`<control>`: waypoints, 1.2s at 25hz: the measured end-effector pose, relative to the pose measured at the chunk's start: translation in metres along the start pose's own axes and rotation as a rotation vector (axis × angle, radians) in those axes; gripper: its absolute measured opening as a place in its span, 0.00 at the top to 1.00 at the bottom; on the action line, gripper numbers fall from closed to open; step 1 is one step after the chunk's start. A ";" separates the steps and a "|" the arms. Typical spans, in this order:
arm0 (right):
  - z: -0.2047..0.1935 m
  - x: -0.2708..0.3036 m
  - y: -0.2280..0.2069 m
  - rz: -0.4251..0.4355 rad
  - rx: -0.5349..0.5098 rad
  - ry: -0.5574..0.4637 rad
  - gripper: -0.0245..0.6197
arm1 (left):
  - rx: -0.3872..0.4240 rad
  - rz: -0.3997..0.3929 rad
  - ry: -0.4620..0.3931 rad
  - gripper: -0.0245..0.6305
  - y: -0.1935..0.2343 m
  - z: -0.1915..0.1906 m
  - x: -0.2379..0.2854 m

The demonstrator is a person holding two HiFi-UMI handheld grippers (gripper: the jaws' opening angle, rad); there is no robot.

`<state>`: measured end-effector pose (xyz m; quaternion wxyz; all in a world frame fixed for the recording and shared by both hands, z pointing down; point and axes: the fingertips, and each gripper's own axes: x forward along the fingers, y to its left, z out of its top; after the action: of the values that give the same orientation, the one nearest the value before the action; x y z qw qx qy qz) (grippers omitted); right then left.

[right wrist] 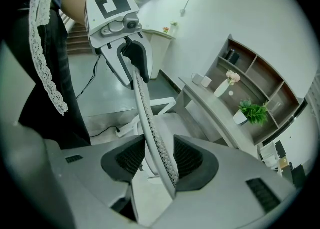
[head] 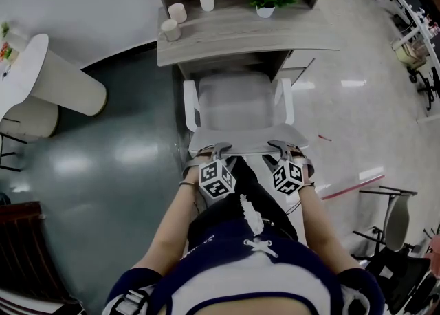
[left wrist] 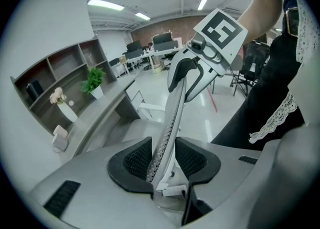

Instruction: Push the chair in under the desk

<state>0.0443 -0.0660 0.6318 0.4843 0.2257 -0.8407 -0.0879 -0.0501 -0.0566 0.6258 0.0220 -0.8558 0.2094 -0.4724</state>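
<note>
Left claw (left wrist: 164,160) and right claw (right wrist: 160,160) both clamp chair backrest (head: 247,139); table (head: 227,42) hides seat front, I can't see base.

Left of the left hand-held gripper (head: 218,148) spreads glossy dark green floor (head: 103,162). Right of the right hand-held gripper (head: 283,146) lies pale shiny tile (head: 357,121). Ahead, an open wooden shelf unit (left wrist: 60,70) stands against a white wall (left wrist: 45,23) under ceiling strip lights (left wrist: 106,5).

Dark navy top (head: 295,272) with white lace trim (head: 251,214) and a small white bow (head: 261,245); the grey left claw (head: 218,148) and right claw (head: 283,146) each bear a black-and-white marker cube (head: 217,179).
</note>
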 end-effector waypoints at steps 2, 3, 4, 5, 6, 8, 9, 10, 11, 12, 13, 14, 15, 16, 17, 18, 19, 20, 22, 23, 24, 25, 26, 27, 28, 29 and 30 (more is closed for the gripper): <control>0.001 0.002 -0.005 -0.001 0.003 0.001 0.72 | 0.002 0.000 0.000 0.73 0.005 0.001 0.002; 0.002 0.003 -0.007 -0.002 0.004 0.001 0.72 | 0.002 -0.002 0.001 0.73 0.008 0.001 0.003; 0.002 0.004 -0.009 -0.002 0.006 0.001 0.72 | 0.002 -0.003 0.002 0.73 0.010 0.001 0.003; 0.002 0.005 -0.010 -0.003 0.007 0.000 0.72 | 0.003 -0.003 0.002 0.73 0.012 0.001 0.003; 0.003 0.006 -0.011 -0.004 0.006 -0.001 0.72 | 0.004 -0.002 0.001 0.73 0.013 0.002 0.004; 0.003 0.007 -0.014 -0.004 0.005 -0.002 0.72 | 0.006 -0.002 -0.003 0.73 0.016 0.002 0.005; 0.003 0.008 -0.016 -0.004 0.004 -0.002 0.72 | 0.006 -0.004 -0.003 0.73 0.017 0.002 0.006; 0.004 0.009 -0.017 -0.002 0.004 -0.003 0.72 | 0.005 -0.008 -0.002 0.73 0.019 0.002 0.006; 0.004 0.009 -0.017 -0.002 0.003 -0.003 0.72 | 0.003 -0.010 -0.001 0.74 0.020 0.002 0.005; 0.005 0.009 -0.018 -0.002 0.003 -0.003 0.72 | 0.004 -0.010 0.000 0.73 0.020 0.002 0.005; 0.005 0.009 -0.019 -0.003 0.002 -0.005 0.72 | 0.006 -0.006 0.000 0.73 0.022 0.002 0.005; 0.006 0.010 -0.021 -0.005 0.000 -0.006 0.72 | 0.008 -0.001 -0.001 0.73 0.023 0.003 0.006; 0.006 0.011 -0.023 -0.006 -0.002 -0.007 0.72 | 0.008 0.002 -0.001 0.74 0.025 0.003 0.007; 0.006 0.012 -0.025 -0.007 -0.003 -0.007 0.72 | 0.007 0.003 0.000 0.73 0.028 0.003 0.008; 0.006 0.013 -0.027 -0.006 -0.003 -0.006 0.72 | 0.005 0.002 0.001 0.74 0.029 0.004 0.009; 0.005 0.014 -0.029 -0.005 -0.003 -0.006 0.72 | 0.003 0.000 0.002 0.73 0.031 0.004 0.010; 0.005 0.015 -0.030 -0.004 -0.004 -0.006 0.72 | 0.002 -0.002 0.003 0.73 0.032 0.004 0.011; 0.005 0.015 -0.030 -0.005 -0.004 -0.007 0.72 | 0.003 -0.001 0.003 0.73 0.032 0.005 0.011; 0.005 0.016 -0.033 -0.008 -0.007 -0.009 0.72 | 0.006 0.005 0.001 0.73 0.035 0.005 0.012; 0.005 0.017 -0.034 -0.010 -0.008 -0.010 0.72 | 0.008 0.009 0.000 0.73 0.036 0.005 0.013; 0.005 0.018 -0.036 -0.011 -0.009 -0.010 0.72 | 0.008 0.011 -0.001 0.73 0.038 0.006 0.014; 0.005 0.018 -0.037 -0.010 -0.010 -0.011 0.72 | 0.008 0.011 -0.001 0.73 0.040 0.006 0.015; 0.005 0.019 -0.039 -0.009 -0.011 -0.012 0.72 | 0.007 0.009 0.000 0.73 0.041 0.006 0.015; 0.005 0.020 -0.039 -0.008 -0.011 -0.012 0.72 | 0.005 0.007 0.001 0.73 0.042 0.006 0.016; 0.006 0.021 -0.040 -0.007 -0.012 -0.013 0.72 | 0.003 0.006 0.003 0.73 0.043 0.006 0.016; 0.006 0.021 -0.041 -0.007 -0.013 -0.015 0.72 | 0.001 0.006 0.003 0.73 0.043 0.006 0.016; 0.006 0.021 -0.042 -0.007 -0.015 -0.015 0.72 | 0.000 0.006 0.004 0.73 0.044 0.007 0.017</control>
<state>0.0428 -0.1129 0.6298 0.4791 0.2245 -0.8429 -0.0977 -0.0516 -0.1037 0.6251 0.0233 -0.8543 0.2119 -0.4740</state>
